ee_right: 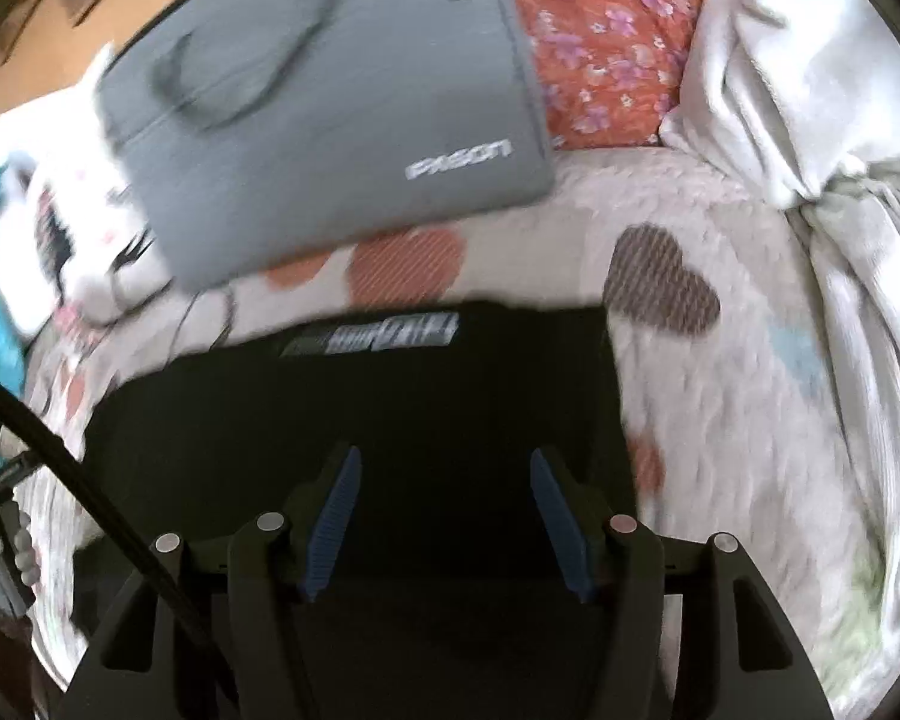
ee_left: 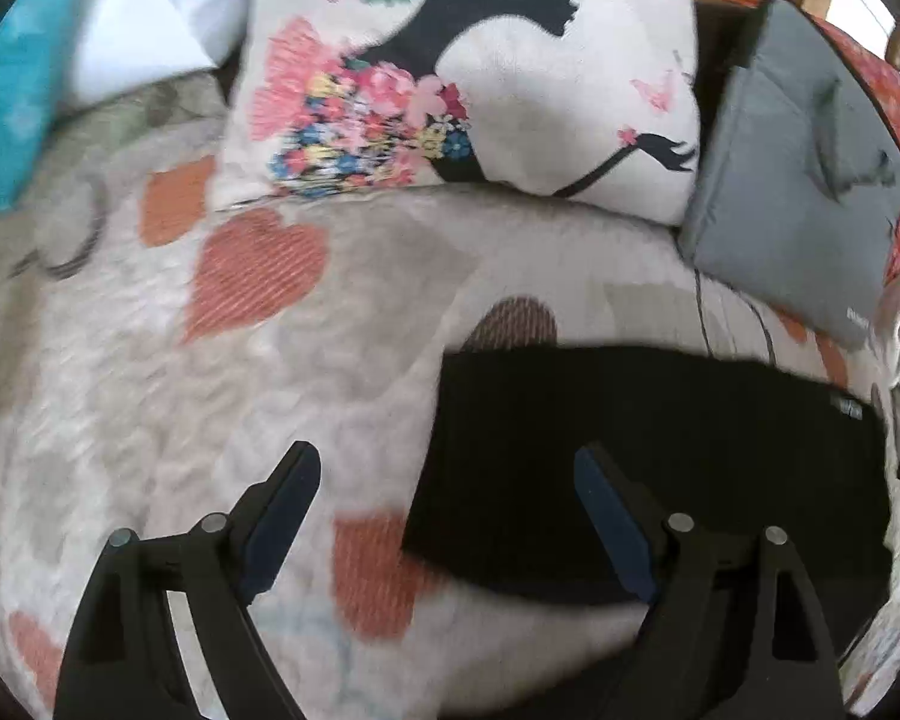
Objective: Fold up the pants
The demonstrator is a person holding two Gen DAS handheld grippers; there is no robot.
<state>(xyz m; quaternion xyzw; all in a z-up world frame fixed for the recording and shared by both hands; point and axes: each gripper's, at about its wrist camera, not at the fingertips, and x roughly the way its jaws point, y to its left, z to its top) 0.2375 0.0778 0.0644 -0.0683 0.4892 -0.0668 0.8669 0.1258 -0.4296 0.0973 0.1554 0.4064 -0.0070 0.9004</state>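
The black pants [ee_left: 648, 456] lie folded into a flat rectangle on a heart-patterned bedspread [ee_left: 258, 372]. In the left wrist view my left gripper [ee_left: 447, 468] is open and empty, hovering over the pants' left edge. In the right wrist view the pants [ee_right: 390, 420] fill the middle, with a white printed label [ee_right: 384, 333] near their far edge. My right gripper [ee_right: 444, 468] is open and empty just above the pants.
A printed cushion [ee_left: 468, 72] and a grey laptop sleeve [ee_left: 792, 180] lie at the head of the bed; the sleeve [ee_right: 330, 108] lies just beyond the pants. A crumpled white sheet [ee_right: 822, 120] is at the right. A black cable [ee_right: 90, 480] runs at the left.
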